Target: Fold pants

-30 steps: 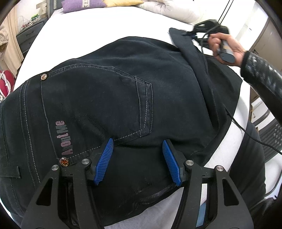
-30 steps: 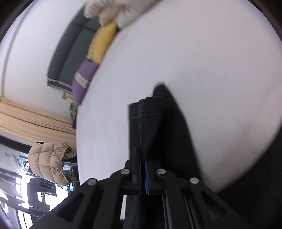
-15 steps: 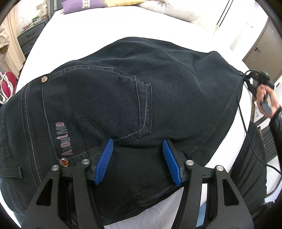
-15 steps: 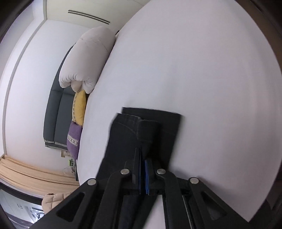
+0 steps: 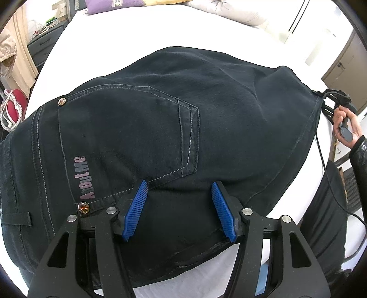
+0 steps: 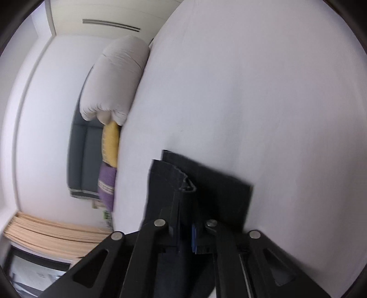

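Observation:
Black jeans (image 5: 160, 128) lie spread on a white bed (image 5: 103, 45), back pocket and a pink logo facing up. My left gripper (image 5: 179, 197) is open, its blue pads resting over the seat of the jeans just below the pocket. My right gripper (image 6: 185, 229) is shut on the hem end of the jeans' legs (image 6: 206, 183) and holds it over the white sheet. In the left wrist view the right gripper (image 5: 337, 100) shows at the far right edge of the jeans, held by a hand.
Purple and yellow pillows (image 5: 110, 3) and a white duvet (image 5: 229, 11) lie at the head of the bed. A dresser (image 5: 41, 43) and a red bag (image 5: 13, 107) stand on the left. The person's legs (image 5: 328, 217) stand at the bed's right edge.
The right gripper has pulled the leg end from over the jeans outward to the right, past the bed's edge side. The fold over the seat has flattened. The left gripper has stayed put.

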The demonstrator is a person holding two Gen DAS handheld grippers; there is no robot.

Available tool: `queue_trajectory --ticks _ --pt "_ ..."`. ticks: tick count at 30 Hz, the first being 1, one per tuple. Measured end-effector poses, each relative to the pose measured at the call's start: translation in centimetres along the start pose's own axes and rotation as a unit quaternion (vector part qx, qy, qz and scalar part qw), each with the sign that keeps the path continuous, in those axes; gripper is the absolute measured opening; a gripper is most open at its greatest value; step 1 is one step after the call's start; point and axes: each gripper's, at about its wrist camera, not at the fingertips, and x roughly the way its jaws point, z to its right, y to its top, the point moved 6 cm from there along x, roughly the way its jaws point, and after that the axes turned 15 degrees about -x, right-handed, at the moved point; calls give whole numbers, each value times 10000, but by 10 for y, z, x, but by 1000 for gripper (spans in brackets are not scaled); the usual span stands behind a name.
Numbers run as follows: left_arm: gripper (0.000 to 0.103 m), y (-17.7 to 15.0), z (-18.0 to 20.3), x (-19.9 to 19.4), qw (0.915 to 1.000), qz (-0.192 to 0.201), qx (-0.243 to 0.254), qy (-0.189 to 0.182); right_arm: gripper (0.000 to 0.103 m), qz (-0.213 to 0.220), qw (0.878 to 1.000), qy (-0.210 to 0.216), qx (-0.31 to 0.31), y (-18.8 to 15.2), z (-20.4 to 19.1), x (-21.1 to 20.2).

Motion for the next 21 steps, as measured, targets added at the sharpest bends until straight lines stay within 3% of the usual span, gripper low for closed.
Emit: queue_trajectory --ticks 3,14,21 --pt "65 -2 1 -3 9999 51 -84 -60 7 38 9995 -209 -240 6 -1 -3" --pt "66 -9 10 1 9999 72 -70 -94 6 324 9989 -326 -129 2 17 -26" --pt "66 -12 -4 -5 9998 124 -51 -141 4 -301 9946 -454 -886 9 12 -9"
